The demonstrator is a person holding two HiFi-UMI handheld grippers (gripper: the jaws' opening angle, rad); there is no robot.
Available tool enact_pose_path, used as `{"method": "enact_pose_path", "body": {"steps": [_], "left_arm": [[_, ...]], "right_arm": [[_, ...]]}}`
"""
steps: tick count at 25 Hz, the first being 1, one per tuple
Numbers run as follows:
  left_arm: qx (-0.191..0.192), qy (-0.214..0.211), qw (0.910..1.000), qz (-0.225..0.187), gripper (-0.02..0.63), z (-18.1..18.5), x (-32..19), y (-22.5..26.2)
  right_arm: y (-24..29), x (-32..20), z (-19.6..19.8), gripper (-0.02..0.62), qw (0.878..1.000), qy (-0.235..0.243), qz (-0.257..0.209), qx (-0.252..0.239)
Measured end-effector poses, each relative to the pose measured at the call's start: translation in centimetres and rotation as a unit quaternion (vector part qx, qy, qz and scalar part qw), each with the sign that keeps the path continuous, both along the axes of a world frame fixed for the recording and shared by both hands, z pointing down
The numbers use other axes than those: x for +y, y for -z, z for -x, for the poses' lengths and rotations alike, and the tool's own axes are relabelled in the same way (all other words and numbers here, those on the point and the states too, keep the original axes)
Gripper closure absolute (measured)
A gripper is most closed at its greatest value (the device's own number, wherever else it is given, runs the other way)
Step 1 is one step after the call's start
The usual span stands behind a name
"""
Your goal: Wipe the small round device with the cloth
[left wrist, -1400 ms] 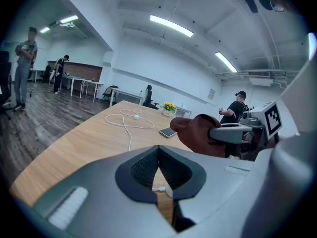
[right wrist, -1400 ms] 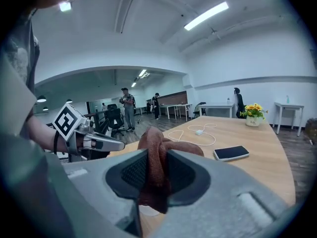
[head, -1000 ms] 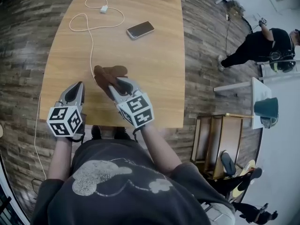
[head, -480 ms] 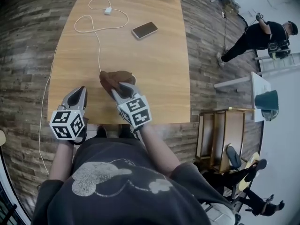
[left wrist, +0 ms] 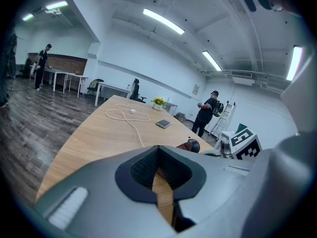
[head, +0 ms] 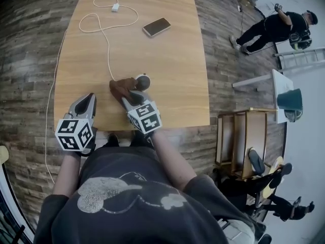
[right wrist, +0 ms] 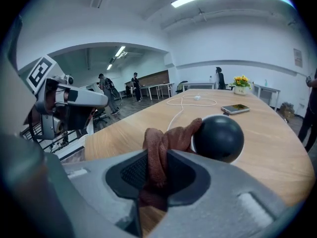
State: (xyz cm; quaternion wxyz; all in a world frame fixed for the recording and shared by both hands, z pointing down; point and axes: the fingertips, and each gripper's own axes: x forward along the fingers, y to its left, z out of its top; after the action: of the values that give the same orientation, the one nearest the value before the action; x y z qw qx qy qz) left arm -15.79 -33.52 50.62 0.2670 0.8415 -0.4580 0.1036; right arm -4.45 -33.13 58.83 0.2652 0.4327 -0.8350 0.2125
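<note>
Brown cloth (head: 121, 87) is what our right tool (head: 129, 94) pinches. In the right gripper view its jaws are clamped on a gathered fold of the fabric, and the loose end reaches forward to touch the small round device (head: 142, 81). That device is dark and ball-like, with a pale ring showing under it. It sits on the wooden bench (head: 172, 60), close to the edge nearest us. In the head view the cloth lies against the device's left side and does not cover its top.

Our left tool (head: 88, 97) is well to the left of the device, at the same near edge. Its jaws are pressed together with nothing between them, and only a thin sliver of bench shows through. We cannot tell whether it rests on the wood.

Beyond the device a phone (head: 156, 27) lies flat. A white cable (head: 107, 44) runs from just left of the device away to a small white plug (head: 115, 7). Far to the right of the device, off the bench, a person in dark clothes (head: 274, 27) stands on the plank floor (head: 223, 50).
</note>
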Motion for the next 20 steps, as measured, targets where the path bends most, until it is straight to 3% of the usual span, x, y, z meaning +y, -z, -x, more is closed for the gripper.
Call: {"method": "enact_pose_path", "body": {"steps": [5, 11, 17, 20], "left_arm": [[-0.002, -0.013, 0.9999, 0.000, 0.588, 0.7, 0.3, -0.3], [0.007, -0.040, 0.9992, 0.004, 0.588, 0.3, 0.7, -0.7], [0.015, -0.071, 0.9974, 0.000, 0.588, -1.8, 1.0, -0.7], [0.014, -0.071, 0.9974, -0.001, 0.588, -2.7, 1.8, -0.7]], "right_arm": [[-1.0, 0.8, 0.1, 0.512, 1.000, -0.014, 0.010, -0.001], [3.5, 3.9, 0.2, 0.512, 0.999, -0.015, -0.040, -0.011], [6.7, 5.5, -4.8, 0.512, 0.992, -0.088, -0.091, -0.001], [6.0, 5.1, -6.7, 0.512, 0.991, -0.100, -0.083, -0.001]]}}
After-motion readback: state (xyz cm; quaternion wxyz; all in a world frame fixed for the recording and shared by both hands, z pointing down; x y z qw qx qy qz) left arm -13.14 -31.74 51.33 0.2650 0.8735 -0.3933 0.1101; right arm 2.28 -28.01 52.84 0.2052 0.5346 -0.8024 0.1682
